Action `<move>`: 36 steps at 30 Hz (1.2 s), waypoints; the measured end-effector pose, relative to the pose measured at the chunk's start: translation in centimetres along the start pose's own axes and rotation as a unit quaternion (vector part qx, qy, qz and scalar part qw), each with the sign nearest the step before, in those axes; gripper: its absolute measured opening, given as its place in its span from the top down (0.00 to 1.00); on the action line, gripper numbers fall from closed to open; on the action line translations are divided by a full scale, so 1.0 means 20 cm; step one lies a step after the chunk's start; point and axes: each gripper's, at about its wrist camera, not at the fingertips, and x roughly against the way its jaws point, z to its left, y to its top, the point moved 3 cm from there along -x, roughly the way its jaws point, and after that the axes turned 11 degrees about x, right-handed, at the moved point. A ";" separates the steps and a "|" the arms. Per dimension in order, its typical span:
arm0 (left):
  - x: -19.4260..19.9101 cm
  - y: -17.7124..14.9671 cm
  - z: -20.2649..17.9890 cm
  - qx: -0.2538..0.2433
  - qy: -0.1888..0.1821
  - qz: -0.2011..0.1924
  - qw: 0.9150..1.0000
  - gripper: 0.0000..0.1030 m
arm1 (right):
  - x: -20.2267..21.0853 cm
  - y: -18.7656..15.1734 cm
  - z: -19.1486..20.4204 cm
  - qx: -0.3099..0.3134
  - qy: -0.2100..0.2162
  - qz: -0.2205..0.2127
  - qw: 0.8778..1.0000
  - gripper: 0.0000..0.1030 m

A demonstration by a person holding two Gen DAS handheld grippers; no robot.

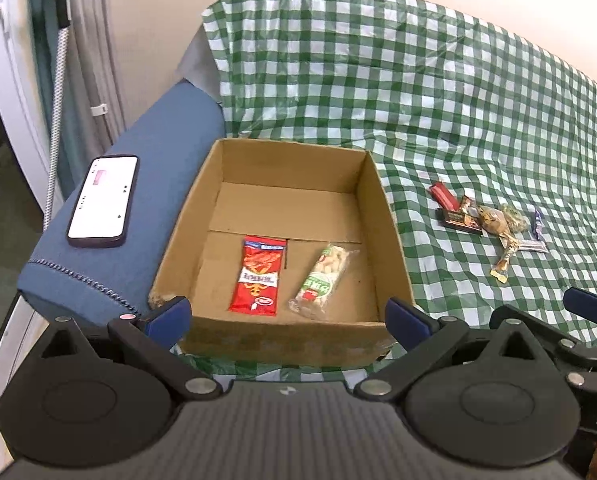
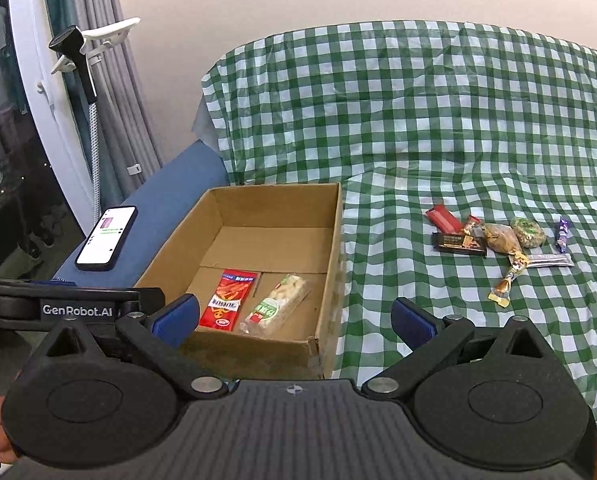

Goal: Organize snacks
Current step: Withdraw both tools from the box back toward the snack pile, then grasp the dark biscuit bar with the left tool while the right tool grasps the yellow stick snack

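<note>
An open cardboard box [image 1: 386,216] [image 2: 334,240] sits on the green checked cloth. Inside it lie a red snack packet [image 1: 258,276] [image 2: 228,300] and a clear packet with a green label [image 1: 324,280] [image 2: 276,306]. A pile of loose snacks [image 1: 486,220] [image 2: 498,240] lies on the cloth to the right of the box. My left gripper [image 1: 288,314] is open and empty, just in front of the box's near wall. My right gripper [image 2: 294,316] is open and empty, near the box's front right corner.
A phone [image 1: 102,200] [image 2: 108,238] with a lit screen lies on the blue sofa arm [image 1: 138,184] left of the box. Curtains and a white frame stand at the far left. The checked cloth [image 2: 418,120] covers the sofa seat and back.
</note>
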 end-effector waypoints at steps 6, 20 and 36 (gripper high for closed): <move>-0.06 0.06 -0.18 -0.039 -0.012 0.003 0.999 0.00 | -0.01 0.03 -0.14 -0.015 -0.034 -0.007 0.999 0.02; -0.57 0.26 -0.91 -0.155 -0.060 0.071 0.984 0.00 | -0.12 -0.19 -0.88 -0.129 -0.159 0.010 0.979 0.02; -1.62 0.24 -1.60 -0.260 -0.042 0.136 0.955 0.00 | -0.99 -0.45 -1.45 -0.187 -0.234 0.097 0.949 0.01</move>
